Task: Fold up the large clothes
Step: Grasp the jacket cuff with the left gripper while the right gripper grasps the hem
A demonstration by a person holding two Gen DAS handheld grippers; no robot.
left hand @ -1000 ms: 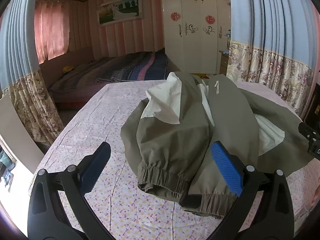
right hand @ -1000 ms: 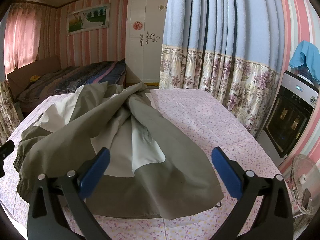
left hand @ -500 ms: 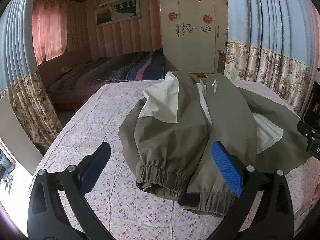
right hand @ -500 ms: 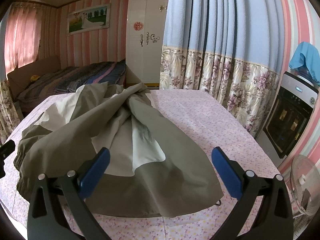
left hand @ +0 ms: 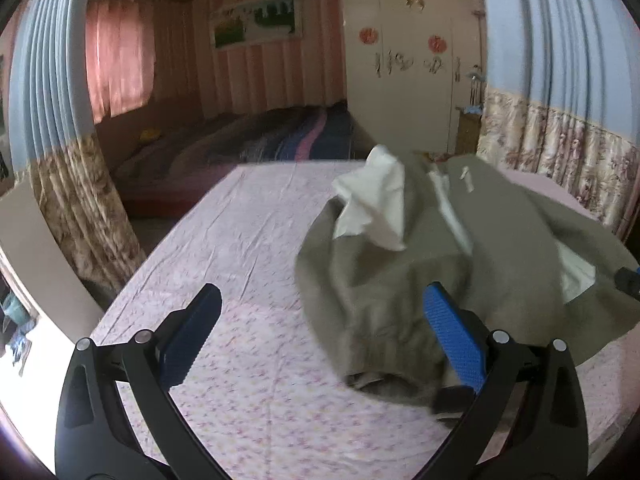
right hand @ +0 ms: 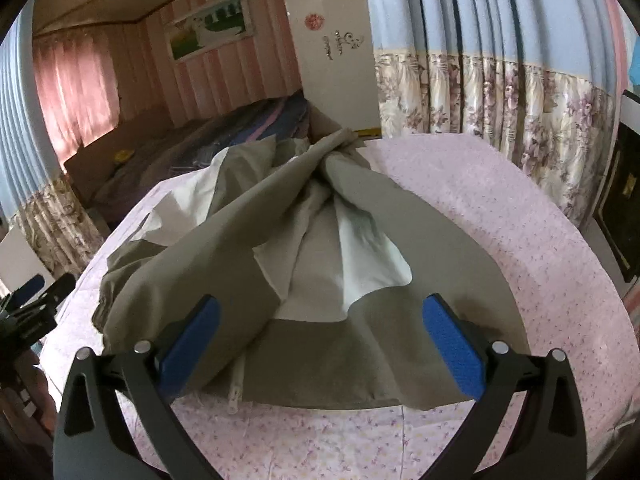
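- While the olive jacket (left hand: 460, 264) lies in a crumpled heap on the pink flowered worktop (left hand: 248, 240), filling the centre and right of the left wrist view, your left gripper (left hand: 320, 336) holds nothing: its jaws stand wide apart, the left blue pad over bare cloth, the right pad in front of the elastic cuff (left hand: 384, 380) at lower centre.
- That cuff faces you, so I judge you are lined up to take the sleeve end first; the view is blurred, so contact cannot be told.
- White lining (left hand: 372, 208) pokes up at upper centre, which suggests the jacket is partly turned out and needs spreading before any fold.
- In the right wrist view, your right gripper (right hand: 320, 340) is also spread open and empty, its pads framing the near hem (right hand: 340, 384) at lower centre, probably to pull that edge flat.
- A white zipper strip (right hand: 234, 388) runs off the hem at lower left.
- No box or basket shows; the only storage in sight is the cupboard (right hand: 336, 64) at upper centre, doors shut, contents hidden.
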